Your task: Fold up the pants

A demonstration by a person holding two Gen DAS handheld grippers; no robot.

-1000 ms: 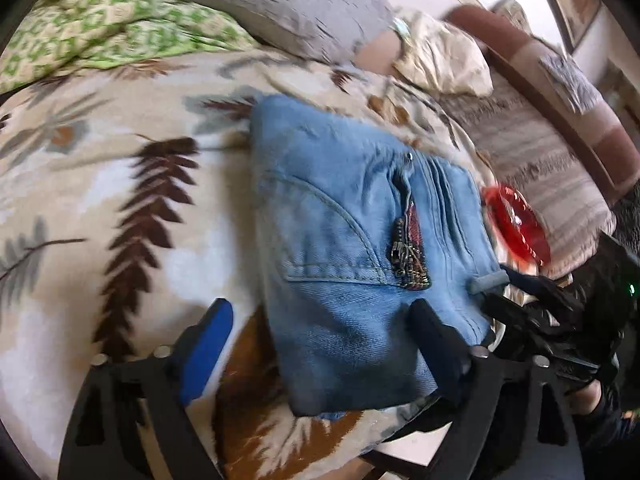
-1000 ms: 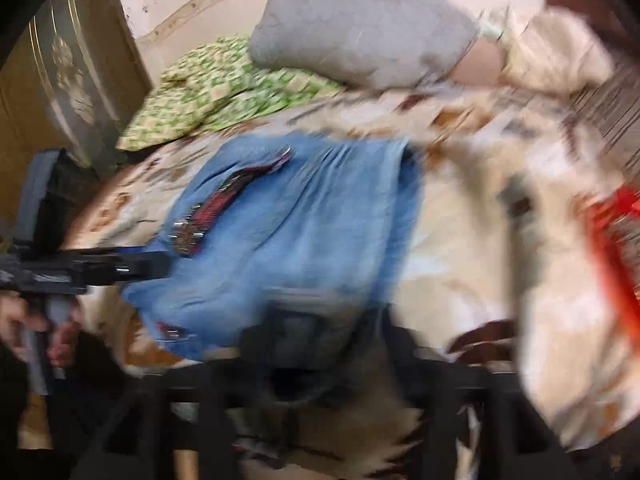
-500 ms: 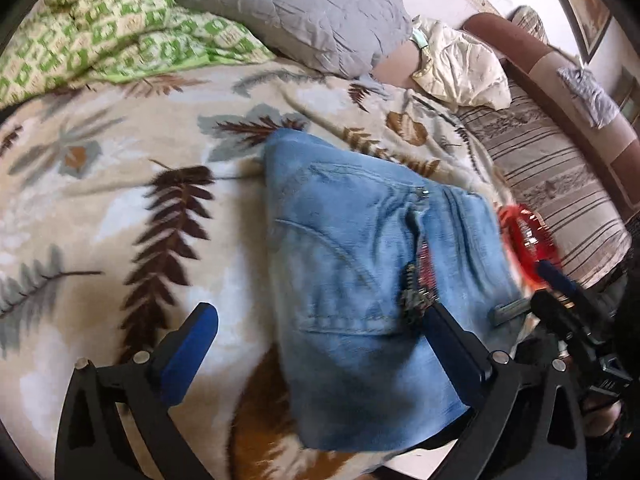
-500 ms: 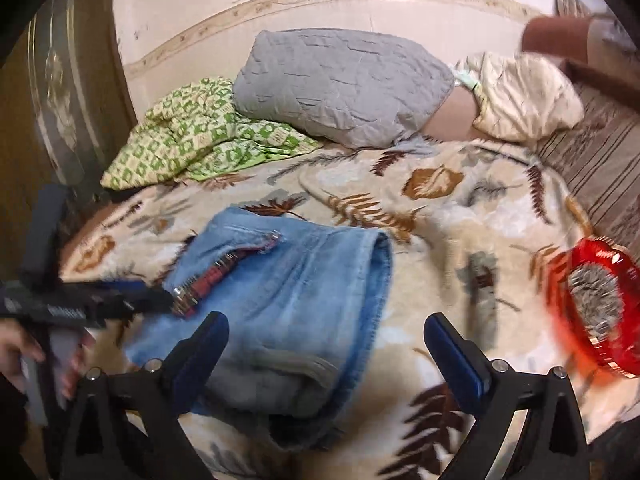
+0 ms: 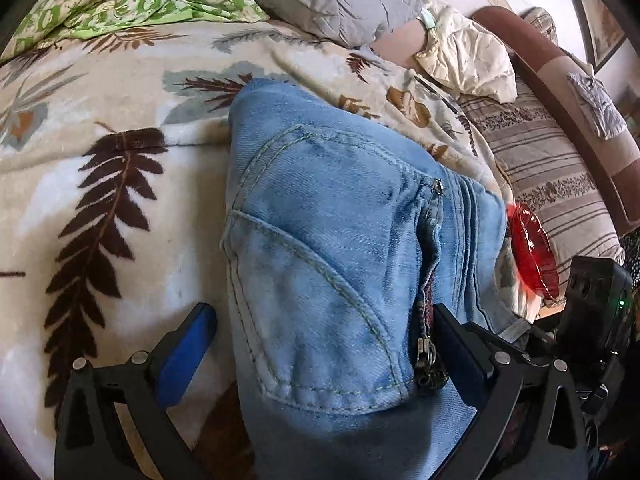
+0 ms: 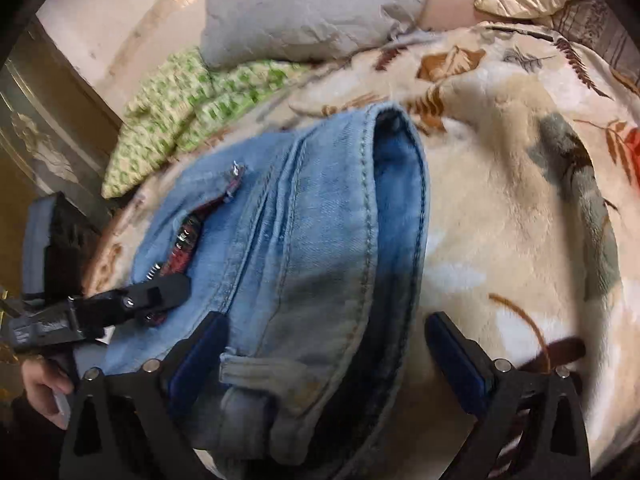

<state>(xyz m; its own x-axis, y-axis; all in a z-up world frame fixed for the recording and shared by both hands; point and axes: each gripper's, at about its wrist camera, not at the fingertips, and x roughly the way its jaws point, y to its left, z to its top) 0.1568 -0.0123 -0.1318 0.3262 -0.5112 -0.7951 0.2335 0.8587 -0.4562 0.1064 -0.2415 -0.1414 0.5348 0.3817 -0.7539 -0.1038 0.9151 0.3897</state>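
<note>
Left wrist view: left gripper [image 5: 324, 344] wide open astride folded jeans [image 5: 328, 248], nothing held; right gripper [image 6: 324, 344] likewise, partly closed. Risk: zipper chain at 5 o'clock snagging, fold slumping.

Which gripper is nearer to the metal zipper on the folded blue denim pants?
Left. The left gripper straddles the folded blue denim pants, one finger right beside the metal zipper. The right gripper straddles the waistband edge, farther from it.
</note>
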